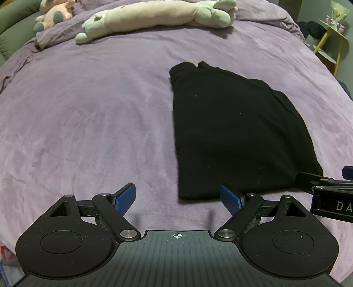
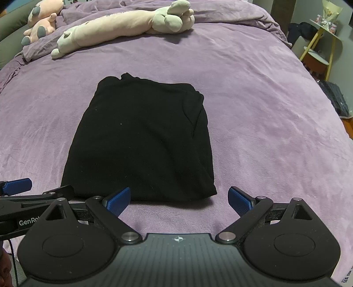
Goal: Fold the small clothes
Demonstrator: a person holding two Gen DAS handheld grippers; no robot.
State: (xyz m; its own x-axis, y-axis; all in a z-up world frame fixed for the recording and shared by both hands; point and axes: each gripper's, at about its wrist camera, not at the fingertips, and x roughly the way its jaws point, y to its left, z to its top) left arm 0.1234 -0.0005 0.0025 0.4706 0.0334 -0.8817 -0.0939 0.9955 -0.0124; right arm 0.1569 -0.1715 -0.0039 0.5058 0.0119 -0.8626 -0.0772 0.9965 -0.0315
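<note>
A black garment (image 1: 231, 132) (image 2: 141, 141) lies folded into a rough rectangle on the purple bedspread (image 1: 88, 114) (image 2: 264, 132). My left gripper (image 1: 178, 198) hovers open over the bedspread just short of the garment's near left corner, with nothing between its blue pads (image 1: 125, 197). Just before the garment's near edge, toward its right corner, my right gripper (image 2: 179, 201) also stands open and empty, blue pads (image 2: 240, 202) wide apart. Each gripper shows at the edge of the other's view: the right gripper (image 1: 331, 189), the left gripper (image 2: 17, 187).
A long pink and green plush toy (image 1: 154, 17) (image 2: 123, 26) and a smaller pink plush (image 1: 55, 15) (image 2: 42, 19) lie at the far end of the bed. A yellow-legged side table (image 1: 331, 37) (image 2: 320, 44) stands off the bed's right side, with dark items beside it.
</note>
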